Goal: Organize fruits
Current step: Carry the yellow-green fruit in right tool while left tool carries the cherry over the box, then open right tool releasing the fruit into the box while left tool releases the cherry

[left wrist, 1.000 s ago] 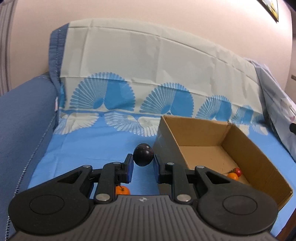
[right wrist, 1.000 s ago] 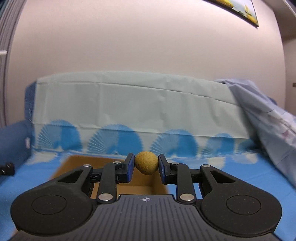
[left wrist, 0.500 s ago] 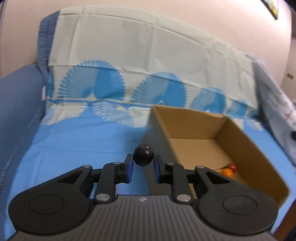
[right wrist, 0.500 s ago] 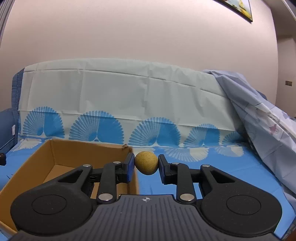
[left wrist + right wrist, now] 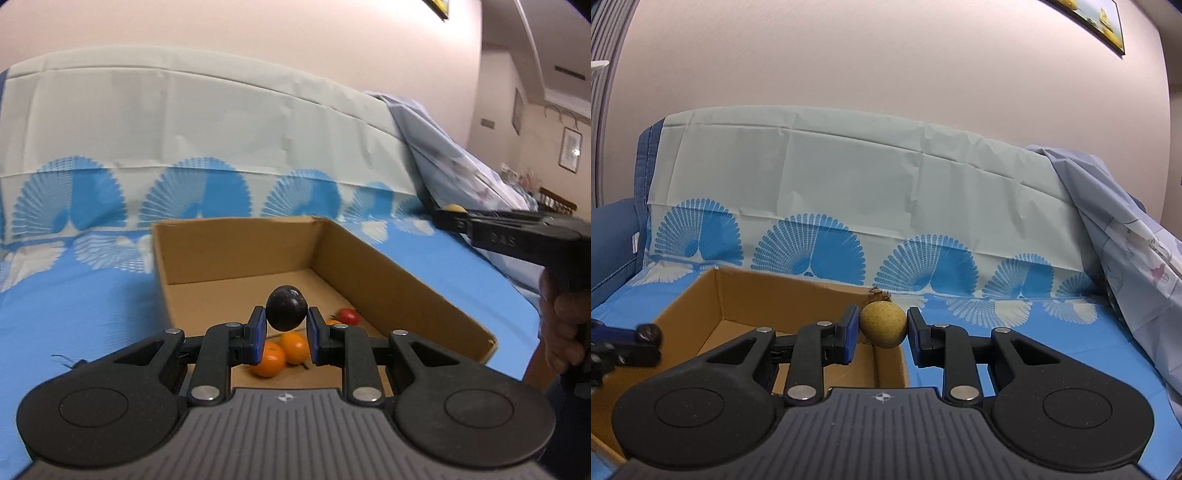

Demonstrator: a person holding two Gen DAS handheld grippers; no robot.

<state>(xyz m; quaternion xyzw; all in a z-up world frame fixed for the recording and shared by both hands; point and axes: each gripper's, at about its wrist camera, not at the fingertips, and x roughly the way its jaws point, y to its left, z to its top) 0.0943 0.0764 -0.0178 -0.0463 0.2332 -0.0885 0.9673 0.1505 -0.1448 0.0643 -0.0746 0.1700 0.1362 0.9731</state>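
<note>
Both claws (image 5: 284, 334) (image 5: 882, 332) clamped, level

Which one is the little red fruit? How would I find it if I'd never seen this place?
Look on the blue cloth for the open cardboard box. On the box floor, near its right wall, lies the little red fruit, a bit behind two oranges. It is the only red thing in the box, and it is smaller than the oranges.

A dark plum (image 5: 286, 308) hangs above the open cardboard box (image 5: 399, 280). Inside lie two oranges (image 5: 282, 352) and a red fruit (image 5: 348, 315); a tan round fruit (image 5: 883, 324) hovers over its corner.
</note>
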